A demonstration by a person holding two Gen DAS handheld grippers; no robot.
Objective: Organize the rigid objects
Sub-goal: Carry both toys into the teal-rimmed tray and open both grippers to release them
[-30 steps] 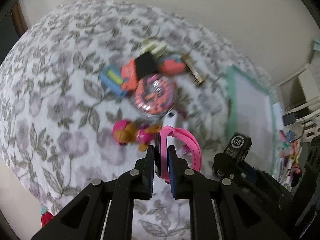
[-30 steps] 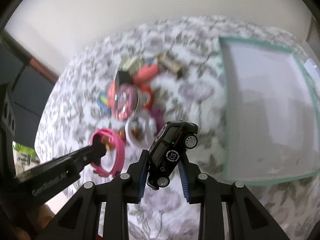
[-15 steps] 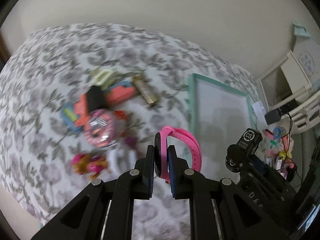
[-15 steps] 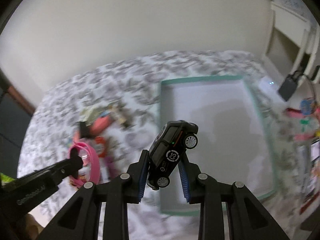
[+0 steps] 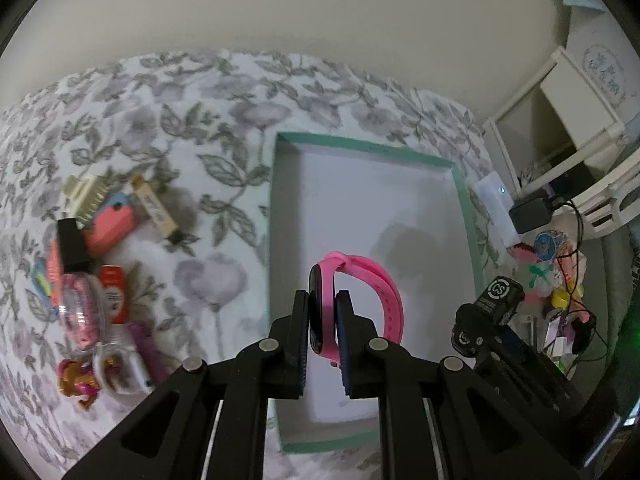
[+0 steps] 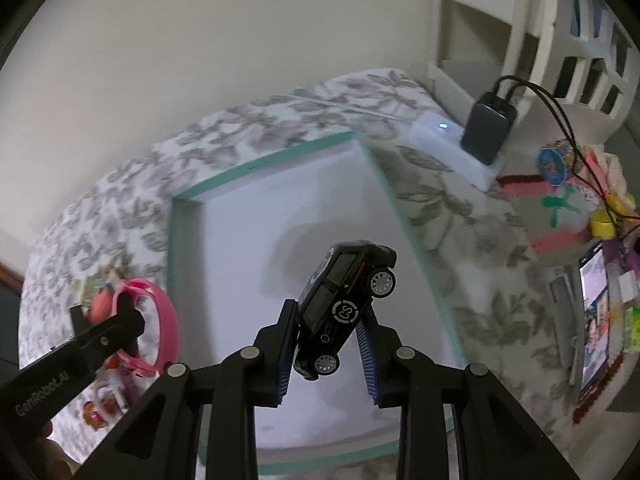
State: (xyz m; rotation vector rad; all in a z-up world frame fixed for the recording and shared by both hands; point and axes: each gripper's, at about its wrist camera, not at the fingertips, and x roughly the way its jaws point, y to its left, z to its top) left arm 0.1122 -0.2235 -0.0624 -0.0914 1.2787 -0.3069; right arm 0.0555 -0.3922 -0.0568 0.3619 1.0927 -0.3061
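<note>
- We see the left gripper (image 5: 323, 322) pinching a pink watch (image 5: 352, 300), frame centre, above the teal-rimmed tray (image 5: 464, 192).
- Right gripper (image 6: 328, 334) clamps the black toy car (image 6: 340, 308), nose tilted upward, over that tray.

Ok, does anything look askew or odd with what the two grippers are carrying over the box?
The black toy car sits crooked in the right gripper: nose tilted up, pinched roof to underside, wheels facing sideways. The pink watch in the left gripper is clamped by its face, strap looping free. The teal-rimmed box below is empty. Nothing looks damaged.
</note>
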